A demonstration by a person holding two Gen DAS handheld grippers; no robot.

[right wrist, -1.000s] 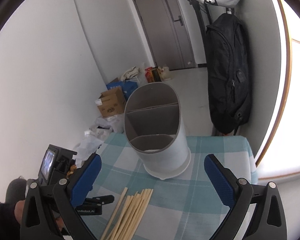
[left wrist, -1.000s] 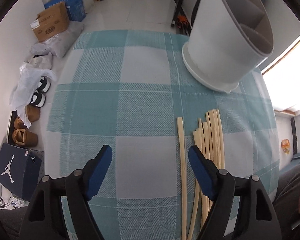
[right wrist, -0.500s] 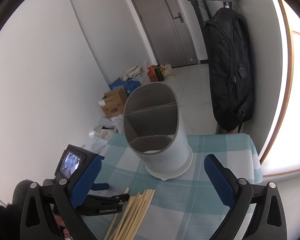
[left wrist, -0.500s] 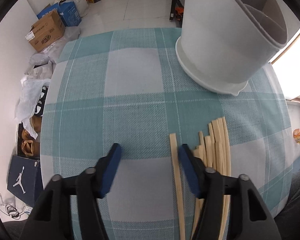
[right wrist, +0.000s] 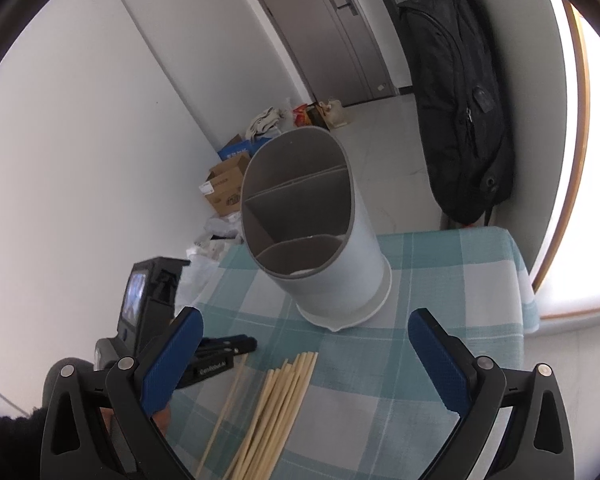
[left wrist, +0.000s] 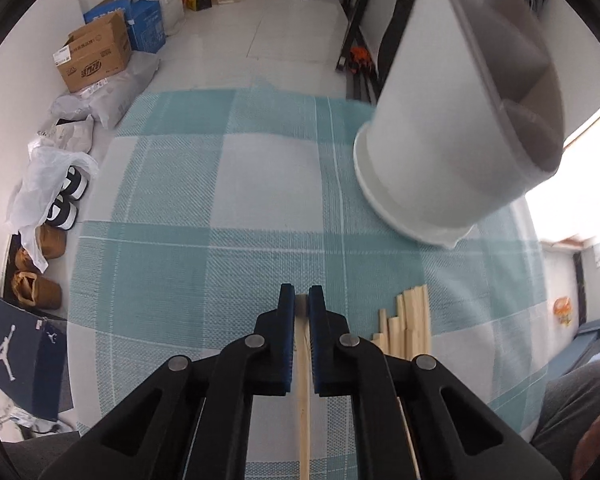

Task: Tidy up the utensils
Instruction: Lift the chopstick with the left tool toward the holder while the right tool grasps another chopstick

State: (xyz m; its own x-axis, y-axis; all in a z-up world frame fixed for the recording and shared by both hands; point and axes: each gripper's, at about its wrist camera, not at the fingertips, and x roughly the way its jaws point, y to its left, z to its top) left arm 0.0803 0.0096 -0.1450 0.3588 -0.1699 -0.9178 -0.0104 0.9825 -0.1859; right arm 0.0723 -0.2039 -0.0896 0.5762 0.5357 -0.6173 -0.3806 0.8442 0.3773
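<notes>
Left gripper (left wrist: pixel 302 300): jaws just closed on one chopstick (left wrist: pixel 303 380). Right gripper (right wrist: pixel 304 354): jaws wide, empty. Holder (right wrist: pixel 312 224) empty; bundle (left wrist: pixel 408 324) remains on tabletop.

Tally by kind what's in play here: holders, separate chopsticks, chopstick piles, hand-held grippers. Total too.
holder: 1
single chopstick: 1, pinched by the left hand-held gripper, whose jaws have just been closing on it
chopstick pile: 1, sticks overlap, no sure count
hand-held grippers: 2, the right hand-held gripper open and holding nothing
Total: 5
</notes>
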